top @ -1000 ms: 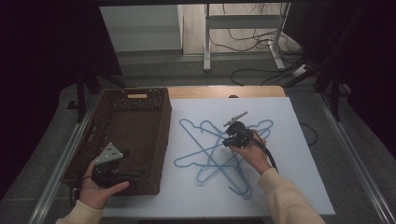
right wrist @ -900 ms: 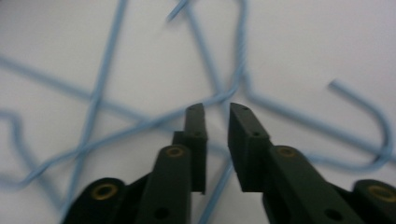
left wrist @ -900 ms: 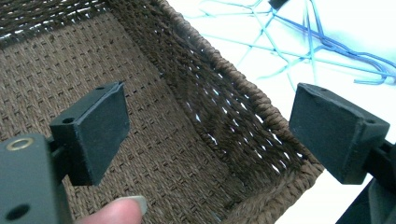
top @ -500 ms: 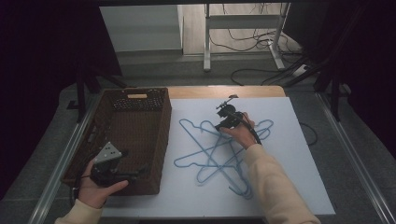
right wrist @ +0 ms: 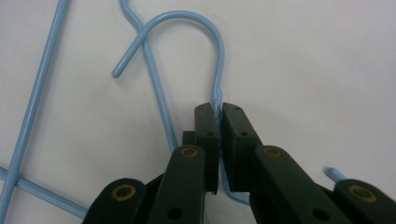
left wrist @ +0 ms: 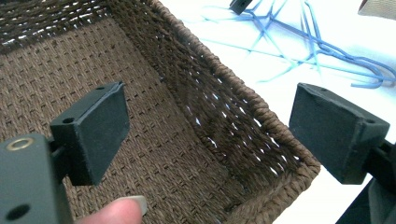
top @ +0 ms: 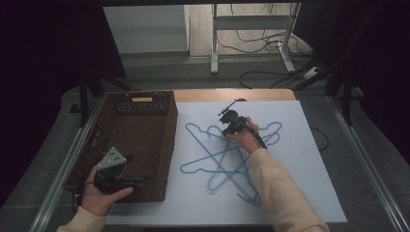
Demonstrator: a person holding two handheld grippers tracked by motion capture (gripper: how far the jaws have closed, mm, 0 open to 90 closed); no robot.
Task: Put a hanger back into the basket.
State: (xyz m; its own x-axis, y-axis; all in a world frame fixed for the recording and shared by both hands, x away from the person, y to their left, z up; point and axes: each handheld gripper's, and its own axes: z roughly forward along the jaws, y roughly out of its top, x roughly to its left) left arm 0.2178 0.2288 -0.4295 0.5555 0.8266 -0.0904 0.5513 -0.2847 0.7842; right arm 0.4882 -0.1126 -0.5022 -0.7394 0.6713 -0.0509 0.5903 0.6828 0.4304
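Blue wire hanger, curved hook, pinched by right gripper

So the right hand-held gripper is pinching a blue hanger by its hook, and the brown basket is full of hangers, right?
Not quite. The right hand-held gripper does pinch a blue hanger by its hook, but the brown basket has no hangers in it. The left gripper view shows its bare woven bottom; the hangers lie on the white table.

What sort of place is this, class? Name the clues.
Probably a lab or workshop set up for recording: a white-topped table with blue wire hangers and a wicker basket, loose cables on the floor, dark surroundings.
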